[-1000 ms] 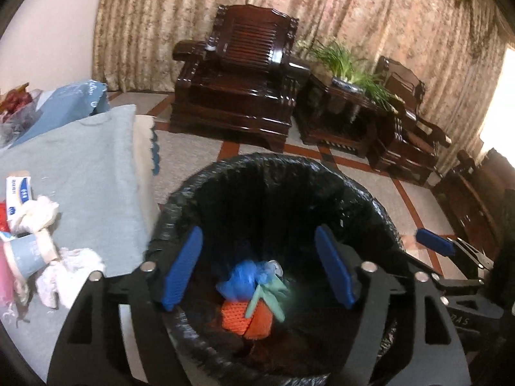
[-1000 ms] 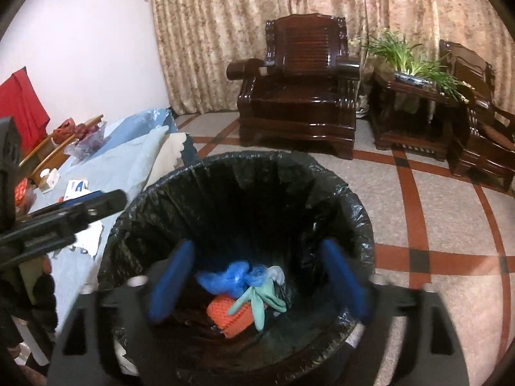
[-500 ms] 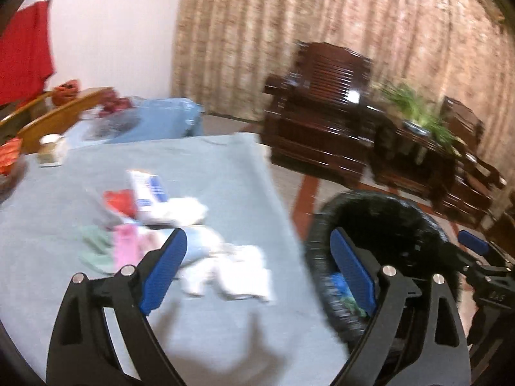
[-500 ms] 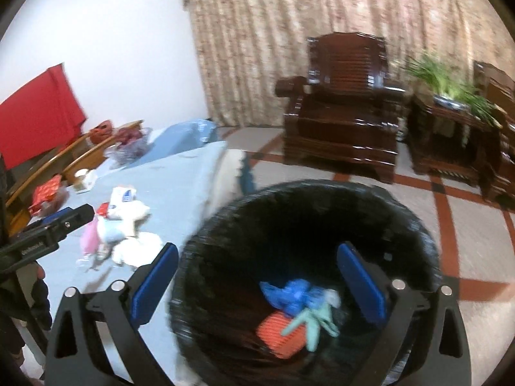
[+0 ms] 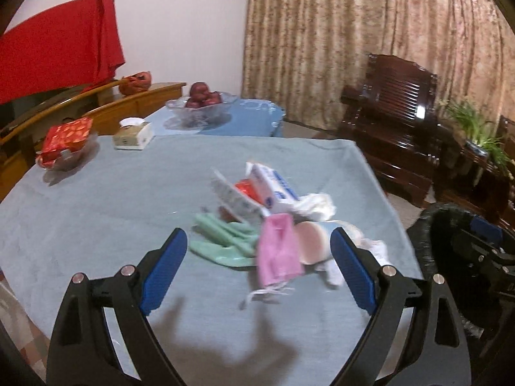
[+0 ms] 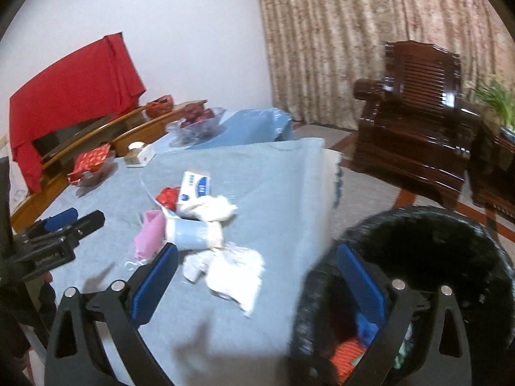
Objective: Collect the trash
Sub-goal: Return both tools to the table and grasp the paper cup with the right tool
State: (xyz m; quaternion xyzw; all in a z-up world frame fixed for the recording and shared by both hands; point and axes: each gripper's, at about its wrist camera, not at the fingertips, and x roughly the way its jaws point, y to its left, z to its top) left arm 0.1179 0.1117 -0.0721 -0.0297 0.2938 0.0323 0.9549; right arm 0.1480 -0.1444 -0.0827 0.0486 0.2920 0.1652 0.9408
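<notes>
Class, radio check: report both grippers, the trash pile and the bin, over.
Left gripper open, empty, over the trash pile. Right gripper open, empty, straddling table edge and bin. Pink mask nearest; some trash already binned. Nothing blocking.

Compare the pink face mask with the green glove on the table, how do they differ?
The pink face mask is a short, pleated rectangle with thin white ear loops trailing toward the camera; the green glove is longer, with separate fingers spread flat. The mask leans partly against the paper cup, while the glove lies flat on the blue tablecloth to the mask's left. Both are soft, limp trash in the same pile, not yet picked up.
</notes>
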